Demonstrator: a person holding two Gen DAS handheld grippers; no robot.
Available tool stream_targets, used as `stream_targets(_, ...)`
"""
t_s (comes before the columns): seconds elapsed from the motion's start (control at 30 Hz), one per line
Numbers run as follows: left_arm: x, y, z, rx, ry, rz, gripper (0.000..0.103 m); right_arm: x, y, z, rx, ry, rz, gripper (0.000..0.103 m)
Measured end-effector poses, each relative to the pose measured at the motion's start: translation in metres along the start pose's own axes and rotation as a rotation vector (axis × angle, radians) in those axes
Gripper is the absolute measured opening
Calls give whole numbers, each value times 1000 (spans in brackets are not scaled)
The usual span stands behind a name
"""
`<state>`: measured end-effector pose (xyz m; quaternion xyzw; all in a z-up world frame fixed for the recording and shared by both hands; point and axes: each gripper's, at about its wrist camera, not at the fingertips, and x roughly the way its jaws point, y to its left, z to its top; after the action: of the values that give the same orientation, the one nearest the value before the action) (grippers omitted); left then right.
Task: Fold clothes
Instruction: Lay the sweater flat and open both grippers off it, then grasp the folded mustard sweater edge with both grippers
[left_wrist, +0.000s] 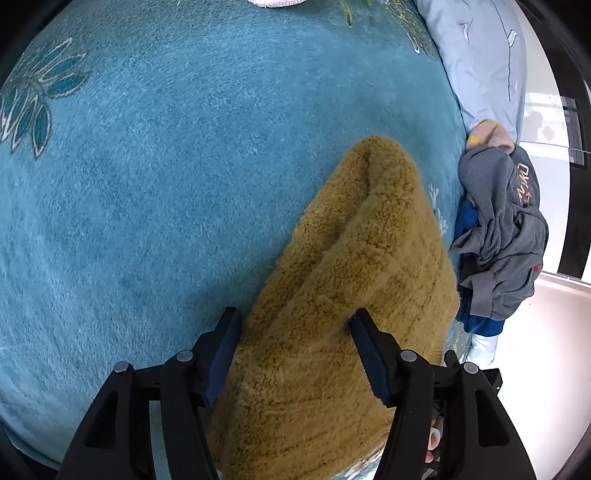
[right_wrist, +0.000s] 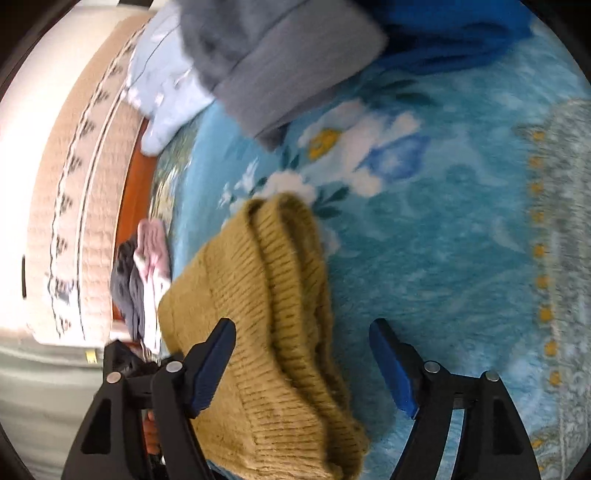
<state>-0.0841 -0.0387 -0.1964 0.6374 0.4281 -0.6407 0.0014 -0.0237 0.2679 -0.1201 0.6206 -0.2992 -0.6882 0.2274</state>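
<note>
A mustard-yellow fuzzy knit garment (left_wrist: 354, 266) lies folded over on the teal blanket (left_wrist: 166, 166). My left gripper (left_wrist: 293, 328) is open, its fingers on either side of the garment's near part, without a grip on it. In the right wrist view the same garment (right_wrist: 269, 314) shows its ribbed hem. My right gripper (right_wrist: 303, 343) is open above that hem, the left finger (right_wrist: 218, 354) against the fabric, the right finger (right_wrist: 391, 365) over the blanket (right_wrist: 443, 240). This view is motion-blurred.
A crumpled grey hoodie (left_wrist: 506, 229) over a blue garment (left_wrist: 469, 218) lies at the bed's right edge, beside a light blue pillow (left_wrist: 480, 55). In the right wrist view grey clothing (right_wrist: 280, 55), a blue garment (right_wrist: 461, 33) and pink and dark clothes (right_wrist: 147, 273) lie around.
</note>
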Motion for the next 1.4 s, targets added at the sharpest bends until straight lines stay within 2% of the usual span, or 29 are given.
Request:
stream_targets(0.17,0,-3,-4,21,-5,9,64,16,5,-5,-5,53,59,78)
stream_targets(0.27,2,-5,-7,24,-6,4,64,18,2,-4,25,33,76,75)
stream_targets(0.3,3,-5,-8,20,-7,-2,64,18,0,-3,47,20,85,73)
stream_targets(0.37,4,-4,-10,8,-13,-7,64,19,-4,-2,89,0,87,61)
stream_targets(0.43,4,-3,-13,-8,-22,-12,63,22,-3,-3,96,-9,73,56)
stream_targets(0.63,-9,1,-11,-4,-30,-11,52,22,6,-4,66,-4,29,44)
stream_targets(0.67,-6,-4,-7,-2,-32,-9,48,21,8,-5,69,-11,23,43)
stream_targets(0.73,23,-37,5,3,-36,-6,43,20,12,-7,74,-24,15,39)
stream_targets(0.8,30,-47,8,6,-41,-5,36,16,15,-9,80,-41,16,36)
stream_targets(0.9,30,-54,5,15,-52,0,30,7,21,-13,81,-63,34,34)
stream_targets(1.13,28,-81,6,47,-103,9,27,-23,46,-24,22,-105,52,33)
stream_targets(1.4,18,-123,-4,186,-134,-45,26,-92,49,-36,26,-233,66,33)
